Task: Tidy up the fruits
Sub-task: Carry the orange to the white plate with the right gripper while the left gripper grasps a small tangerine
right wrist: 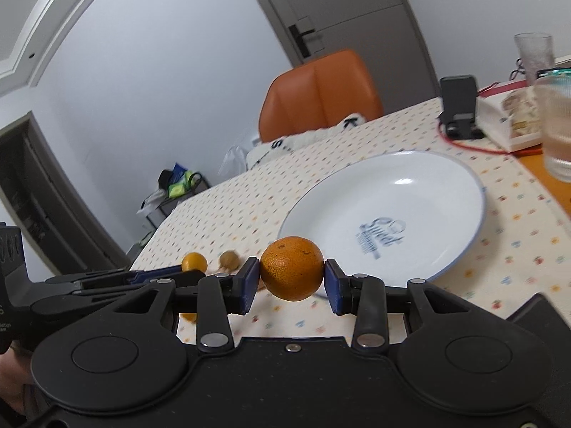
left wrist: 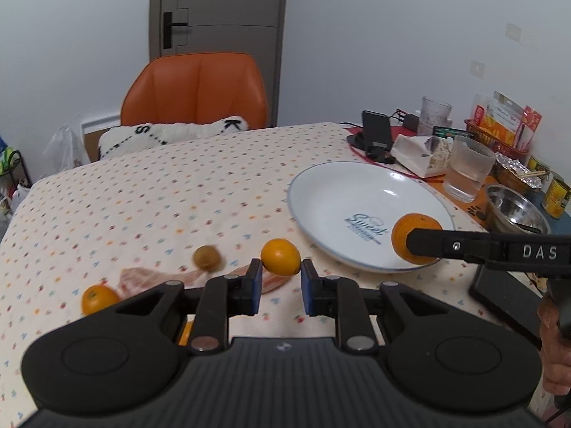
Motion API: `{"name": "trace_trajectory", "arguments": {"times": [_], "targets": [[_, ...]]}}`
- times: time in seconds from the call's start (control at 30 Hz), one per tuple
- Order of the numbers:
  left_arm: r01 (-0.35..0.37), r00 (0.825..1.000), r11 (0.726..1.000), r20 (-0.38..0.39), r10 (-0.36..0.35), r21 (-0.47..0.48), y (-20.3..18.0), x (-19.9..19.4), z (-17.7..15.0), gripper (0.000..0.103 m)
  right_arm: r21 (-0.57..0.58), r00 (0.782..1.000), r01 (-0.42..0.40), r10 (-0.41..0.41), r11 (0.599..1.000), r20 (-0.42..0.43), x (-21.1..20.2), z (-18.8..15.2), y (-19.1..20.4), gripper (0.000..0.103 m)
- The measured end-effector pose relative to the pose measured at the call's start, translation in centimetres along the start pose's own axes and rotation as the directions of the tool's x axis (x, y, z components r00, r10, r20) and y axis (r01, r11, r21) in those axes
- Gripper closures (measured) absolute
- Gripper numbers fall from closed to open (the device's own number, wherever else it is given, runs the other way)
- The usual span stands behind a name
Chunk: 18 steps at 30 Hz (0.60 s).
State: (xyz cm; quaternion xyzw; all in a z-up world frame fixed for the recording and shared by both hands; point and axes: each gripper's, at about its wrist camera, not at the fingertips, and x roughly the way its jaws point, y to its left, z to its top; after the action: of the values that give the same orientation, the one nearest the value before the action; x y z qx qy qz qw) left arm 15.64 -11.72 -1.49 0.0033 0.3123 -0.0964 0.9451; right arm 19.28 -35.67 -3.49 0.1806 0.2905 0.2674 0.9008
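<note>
Tablecloth [left wrist: 142, 192] with a small dotted print covers the table and carries everything, and the white plate [left wrist: 342, 192] sits empty toward its right edge, ahead of both tools. The right gripper [right wrist: 291, 278] is closed on the large orange [right wrist: 292, 267], its blue pads pressing the fruit's two sides; seen from the left wrist, that orange [left wrist: 410, 232] hangs just over the plate's near rim, so a short move forward would put it above the plate's middle. The left gripper [left wrist: 279, 280] has its jaws set a little wider than the small orange [left wrist: 280, 256], which sits between the fingertips near the table's front edge; whether the pads touch it cannot be told. The plate lies ahead and to the right of that fruit. Left of it on the cloth rest a brownish round fruit [left wrist: 206, 257], blurred, and another small orange [left wrist: 98, 299].
</note>
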Motion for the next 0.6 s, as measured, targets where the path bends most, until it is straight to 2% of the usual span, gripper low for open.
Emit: {"name": "trace_trajectory", "arguments": {"times": [0.6], "targets": [[0.064, 0.998, 0.996, -0.021, -0.063, 0.067, -4.6, 4.3, 2.3, 0.082, 0.050, 0.998, 0.030, -0.033, 0.998, 0.048, -0.6, 1.2, -4.4, 0.066]]}}
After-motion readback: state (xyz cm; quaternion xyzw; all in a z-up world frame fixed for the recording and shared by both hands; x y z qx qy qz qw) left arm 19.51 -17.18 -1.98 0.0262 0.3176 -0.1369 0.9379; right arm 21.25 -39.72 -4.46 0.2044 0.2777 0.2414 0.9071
